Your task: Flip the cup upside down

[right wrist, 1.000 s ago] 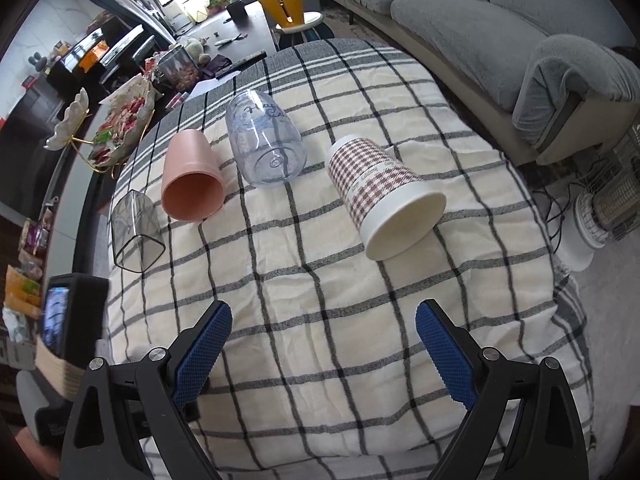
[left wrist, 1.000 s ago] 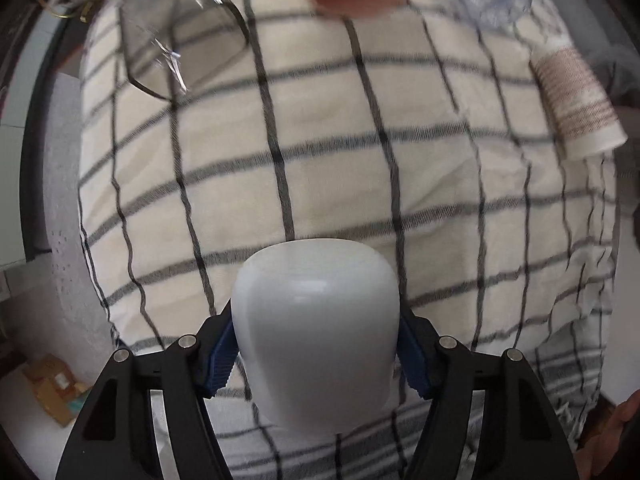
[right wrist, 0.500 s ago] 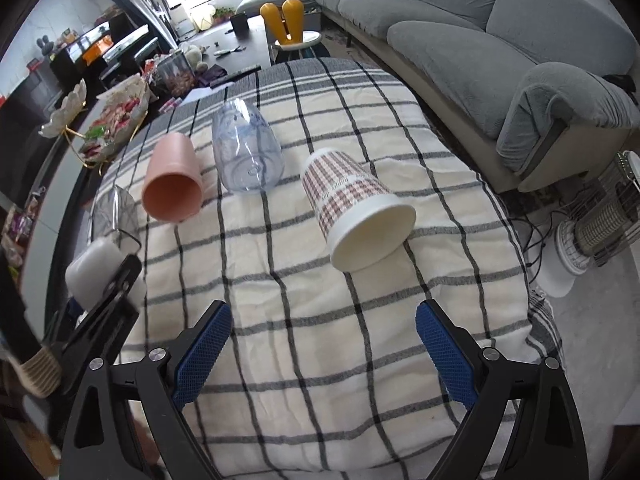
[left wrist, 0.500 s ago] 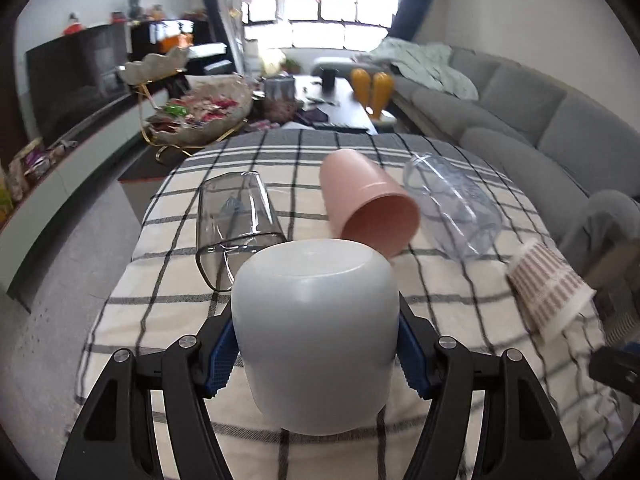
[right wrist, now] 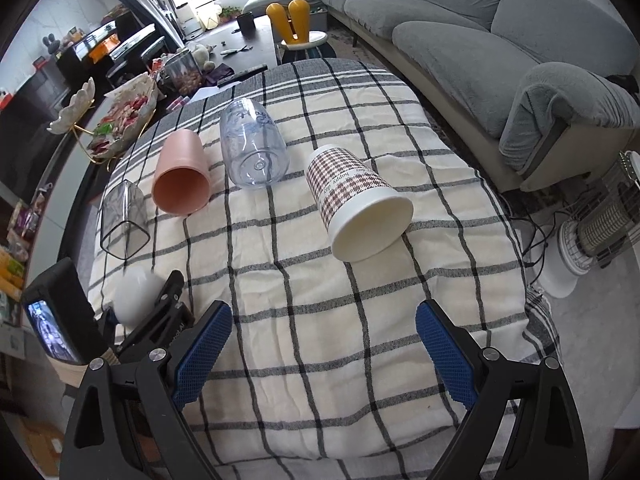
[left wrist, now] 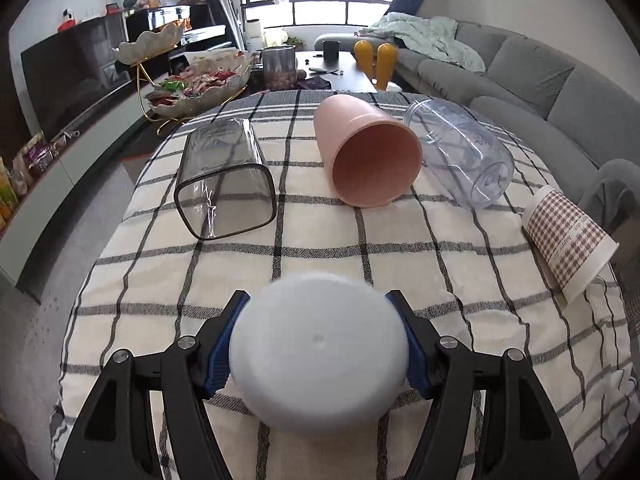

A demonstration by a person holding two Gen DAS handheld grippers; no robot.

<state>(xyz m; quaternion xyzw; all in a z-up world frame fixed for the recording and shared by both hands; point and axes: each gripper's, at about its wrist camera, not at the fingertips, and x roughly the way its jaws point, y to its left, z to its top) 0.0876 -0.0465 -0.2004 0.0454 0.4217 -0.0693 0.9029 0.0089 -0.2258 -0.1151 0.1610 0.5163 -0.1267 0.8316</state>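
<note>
My left gripper (left wrist: 318,344) is shut on a white cup (left wrist: 319,354), its flat base facing the camera, held over the near left part of the checked tablecloth (left wrist: 360,264). The same white cup (right wrist: 134,298) and left gripper (right wrist: 160,308) show at the lower left of the right wrist view. My right gripper (right wrist: 322,344) is open and empty above the cloth's near edge.
Lying on their sides on the cloth: a smoky square glass (left wrist: 226,184), a pink cup (left wrist: 366,156), a clear plastic cup (left wrist: 460,156) and a houndstooth paper cup (right wrist: 356,200). A grey sofa (right wrist: 500,40) is to the right, a heater (right wrist: 600,224) on the floor.
The left gripper has tilted up from looking down at the cloth to looking level across the table, turning the white cup so its base faces the camera. The right gripper drew back slightly.
</note>
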